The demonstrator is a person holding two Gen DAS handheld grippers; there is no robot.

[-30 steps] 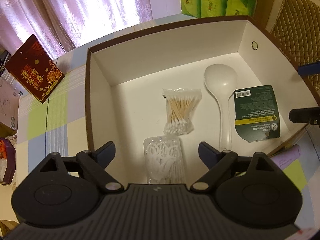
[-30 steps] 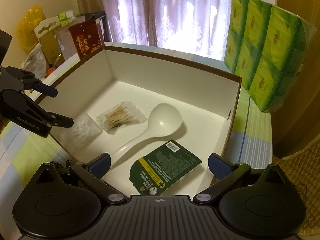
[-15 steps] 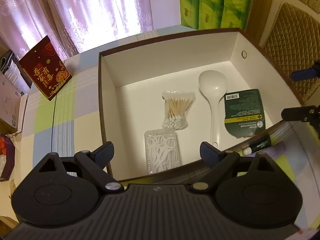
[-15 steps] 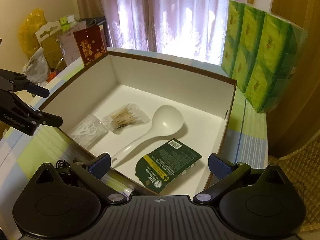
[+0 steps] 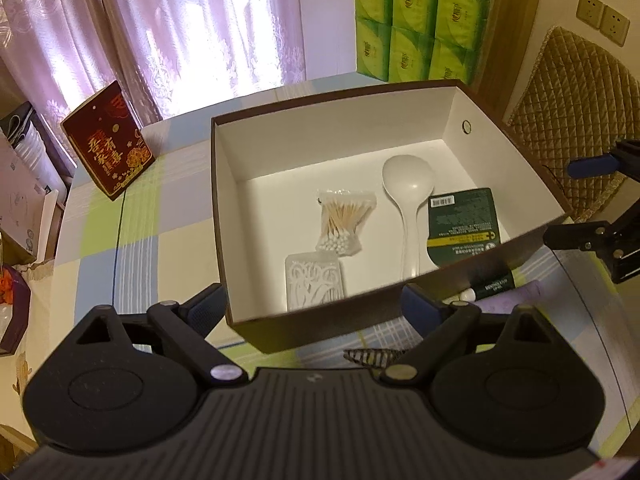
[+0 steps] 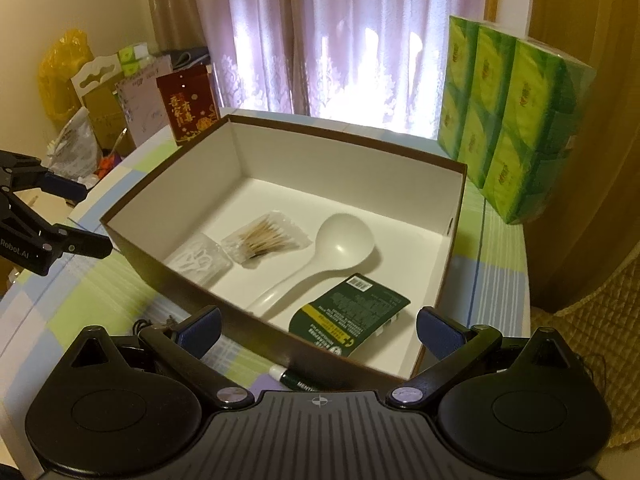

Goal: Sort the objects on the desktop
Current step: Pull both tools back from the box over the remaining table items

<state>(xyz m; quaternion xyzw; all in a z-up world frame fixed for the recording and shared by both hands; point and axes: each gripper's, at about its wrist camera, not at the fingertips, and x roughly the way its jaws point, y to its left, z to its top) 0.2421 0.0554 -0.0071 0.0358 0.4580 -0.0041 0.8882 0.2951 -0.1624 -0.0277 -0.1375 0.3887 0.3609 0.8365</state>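
Four items already sit in the box [image 5: 224, 216], frame centre: swabs [image 5: 344, 224], floss picks [image 5: 314, 280], spoon [image 5: 408, 184], green packet [image 5: 460, 220]. Left on desk [image 5: 120, 248], lower right: tube [image 5: 492, 283], hair clip [image 5: 370, 357]. Left claw [image 5: 316, 307] and right claw [image 6: 318, 330] both gape wide, empty. Roughly 2/3 done.

We see sheer curtains [image 5: 180, 32] behind the checked tablecloth [image 5: 120, 240], a red gift box [image 5: 108, 140] standing on it, stacked green tissue packs [image 6: 516, 120], and a quilted chair back [image 5: 576, 112].
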